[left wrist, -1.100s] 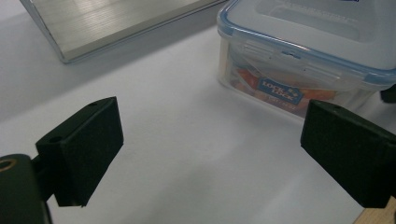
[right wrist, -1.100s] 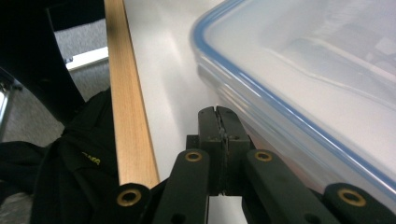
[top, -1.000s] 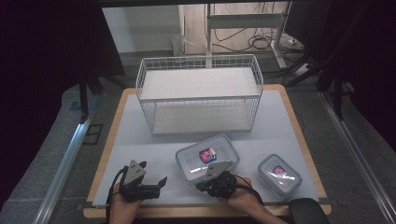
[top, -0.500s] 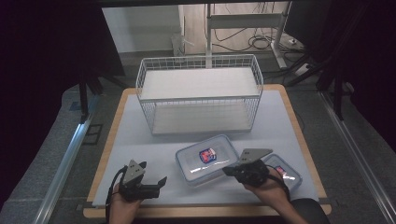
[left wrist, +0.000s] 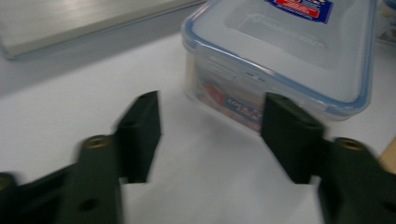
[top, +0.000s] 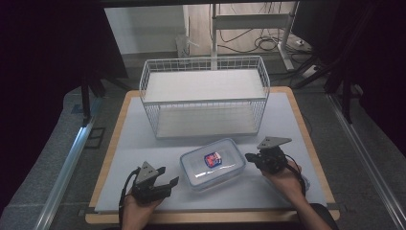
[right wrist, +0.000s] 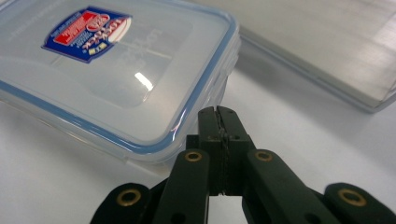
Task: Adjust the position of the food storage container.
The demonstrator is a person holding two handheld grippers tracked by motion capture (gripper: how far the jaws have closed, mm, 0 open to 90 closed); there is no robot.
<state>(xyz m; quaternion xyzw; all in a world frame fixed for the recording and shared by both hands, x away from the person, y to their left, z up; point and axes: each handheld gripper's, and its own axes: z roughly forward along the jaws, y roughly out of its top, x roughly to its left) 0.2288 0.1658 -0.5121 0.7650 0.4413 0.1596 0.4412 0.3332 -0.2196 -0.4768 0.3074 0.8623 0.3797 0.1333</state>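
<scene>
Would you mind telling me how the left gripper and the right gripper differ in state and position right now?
The left gripper has its jaws spread wide apart, while the right gripper has its jaws pressed shut on nothing. The left gripper sits at the near-left side of the clear lidded container; the right gripper sits at its right end. Both point toward the container, and neither touches it.

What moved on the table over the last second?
The right gripper swung from the front of the big container to its right side, over the small container it now hides, fingers shut and empty. The left gripper, the big container and the wire basket stayed put.
</scene>
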